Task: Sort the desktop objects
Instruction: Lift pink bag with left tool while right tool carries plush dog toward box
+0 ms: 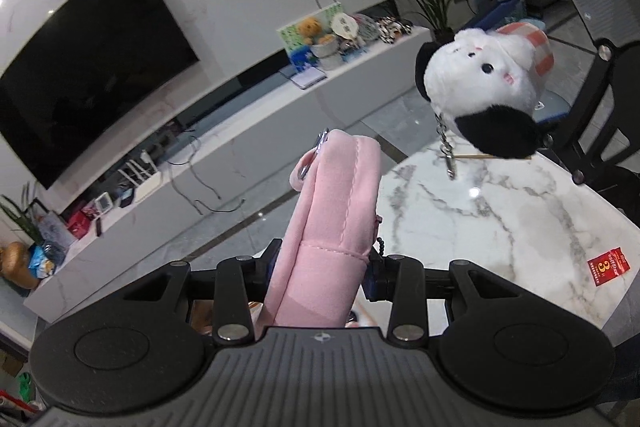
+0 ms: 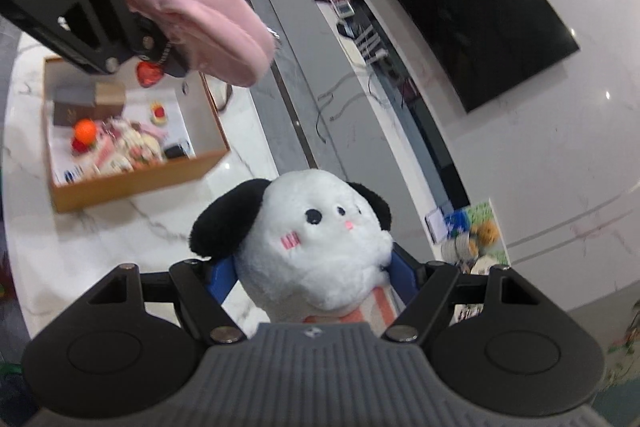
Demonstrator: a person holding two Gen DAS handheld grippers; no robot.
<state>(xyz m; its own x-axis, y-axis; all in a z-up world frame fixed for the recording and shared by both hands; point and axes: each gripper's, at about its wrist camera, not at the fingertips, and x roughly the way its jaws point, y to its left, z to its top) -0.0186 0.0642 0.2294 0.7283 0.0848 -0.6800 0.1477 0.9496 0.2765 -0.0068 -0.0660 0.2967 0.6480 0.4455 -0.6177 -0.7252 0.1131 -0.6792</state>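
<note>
My left gripper (image 1: 320,267) is shut on a soft pink pouch (image 1: 332,223) that stands up between its blue pads, its zip pull at the top. My right gripper (image 2: 316,275) is shut on a white plush dog (image 2: 316,243) with black ears and a striped pink body. Both are lifted above the round marble table (image 1: 500,211). In the left wrist view the plush dog (image 1: 480,83) hangs at the upper right, a metal keychain dangling under it. In the right wrist view the pink pouch (image 2: 200,23) shows at the upper left in the other gripper.
A brown cardboard box (image 2: 132,183) sits on the marble table (image 2: 120,247), holding several small items, among them an orange ball (image 2: 85,131). A small red packet (image 1: 608,265) lies near the table's edge. Beyond stand a low white TV bench (image 1: 224,131), a dark television (image 1: 88,67) and potted plants.
</note>
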